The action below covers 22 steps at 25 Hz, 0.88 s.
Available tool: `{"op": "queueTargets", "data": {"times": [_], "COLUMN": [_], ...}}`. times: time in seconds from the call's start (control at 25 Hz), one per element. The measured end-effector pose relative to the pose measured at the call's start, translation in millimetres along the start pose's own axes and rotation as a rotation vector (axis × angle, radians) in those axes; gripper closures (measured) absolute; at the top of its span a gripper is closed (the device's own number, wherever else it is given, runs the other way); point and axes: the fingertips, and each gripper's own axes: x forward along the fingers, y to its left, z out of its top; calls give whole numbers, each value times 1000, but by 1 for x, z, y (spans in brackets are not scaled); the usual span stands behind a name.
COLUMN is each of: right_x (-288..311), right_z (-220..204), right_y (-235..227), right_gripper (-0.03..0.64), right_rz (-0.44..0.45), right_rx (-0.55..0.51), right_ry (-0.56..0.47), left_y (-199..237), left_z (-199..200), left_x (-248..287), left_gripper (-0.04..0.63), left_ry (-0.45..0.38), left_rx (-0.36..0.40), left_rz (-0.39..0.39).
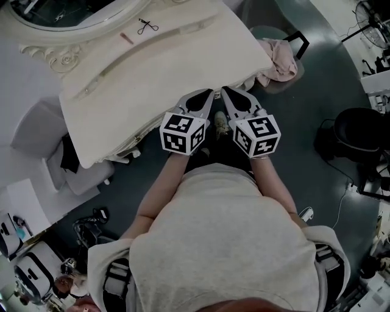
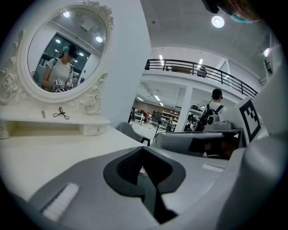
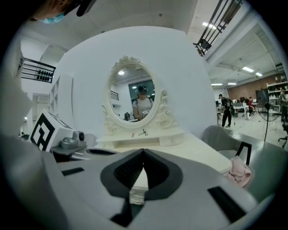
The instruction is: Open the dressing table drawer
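The cream dressing table [image 1: 158,67] fills the upper left of the head view, its oval mirror [image 1: 73,18] at the far back. Only the carved front edge [image 1: 137,141] shows; the drawer front under it is hidden. Both grippers hover side by side just in front of the table's near right part. My left gripper [image 1: 210,92] is shut with nothing in it, its tips meeting in the left gripper view [image 2: 143,149]. My right gripper [image 1: 224,90] is also shut and empty [image 3: 143,150]. Through its jaw gap, a bit of the carved table edge [image 3: 136,196] shows.
A grey chair [image 1: 291,38] with a pink cloth [image 1: 277,58] on it stands at the table's right end. A black chair [image 1: 359,131] is further right. White stools or boxes [image 1: 79,177] sit left of the person. A black clip [image 1: 146,26] lies on the mirror shelf.
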Motion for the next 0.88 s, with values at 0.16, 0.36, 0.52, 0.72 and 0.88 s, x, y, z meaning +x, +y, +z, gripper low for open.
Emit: {"op": "queueTargets", "data": {"times": [0.16, 0.36, 0.52, 0.72, 0.88], "right_x": [29, 75, 108, 142, 162], "right_z": [13, 32, 46, 58, 57], "right_y": [-11, -40, -72, -98, -114], "right_gripper": [609, 609, 609, 609, 609], "right_rz": [46, 100, 121, 170, 216], "right_rx": [-29, -74, -77, -80, -99], "right_ry": [0, 7, 24, 46, 92], "left_y": [27, 66, 91, 116, 124], "left_z": [16, 43, 59, 71, 82], "left_x": [11, 39, 66, 98, 120], "left_gripper": [586, 586, 586, 586, 586], "left_ry": [-40, -97, -101, -89, -130], "left_rx": [-20, -40, -55, -80, -111], "left_rz": [41, 110, 162, 197, 204]}}
